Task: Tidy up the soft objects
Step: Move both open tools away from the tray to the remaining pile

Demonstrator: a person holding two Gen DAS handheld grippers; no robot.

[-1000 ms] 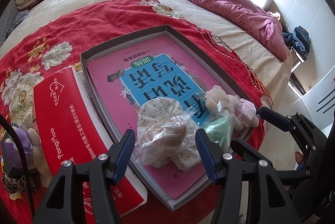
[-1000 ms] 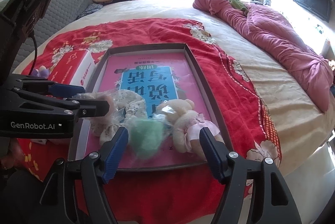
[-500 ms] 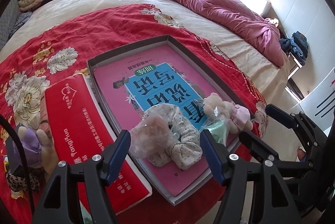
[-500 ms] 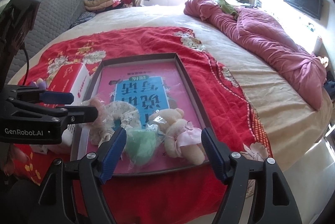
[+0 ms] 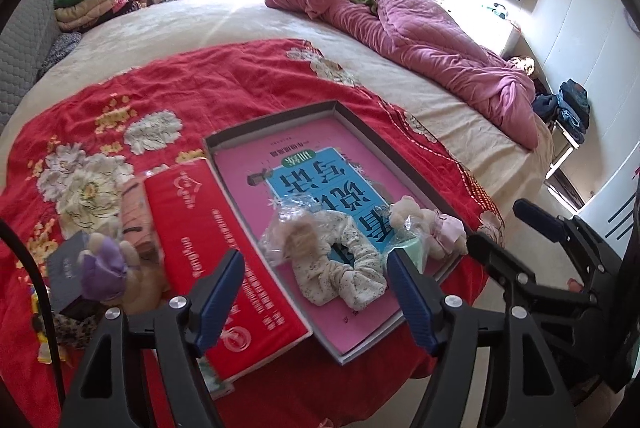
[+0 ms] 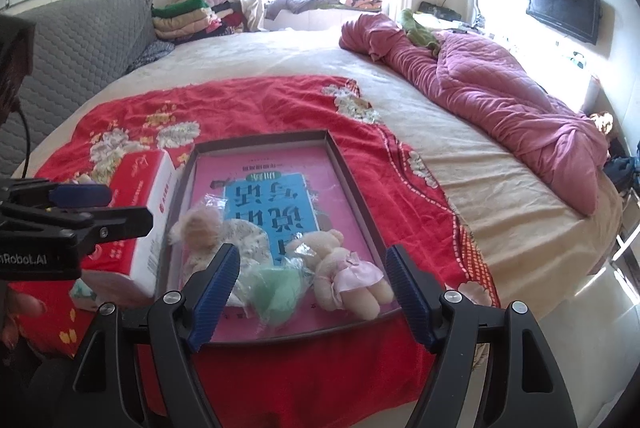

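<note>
A shallow grey box tray (image 5: 280,118) (image 6: 348,172) with a pink book inside lies on the red blanket. In its near end lie a floral scrunchie (image 5: 340,264) (image 6: 250,236), a bagged tan plush (image 5: 298,232) (image 6: 196,224), a green soft item in plastic (image 5: 414,250) (image 6: 278,286) and a small bear in a pink dress (image 5: 432,224) (image 6: 344,272). My left gripper (image 5: 314,292) is open and empty, above and short of the tray. My right gripper (image 6: 312,286) is open and empty over the tray's near edge.
A red tissue box (image 5: 224,252) (image 6: 144,188) lies left of the tray. A purple-dressed plush (image 5: 108,268) and a dark small box (image 5: 66,268) sit further left. A crumpled pink quilt (image 5: 420,40) lies at the far right. The bed edge drops off on the right.
Both grippers have drawn back and up from the tray, both open and empty. The bagged tan plush, earlier between the left fingers, now lies in the tray.
</note>
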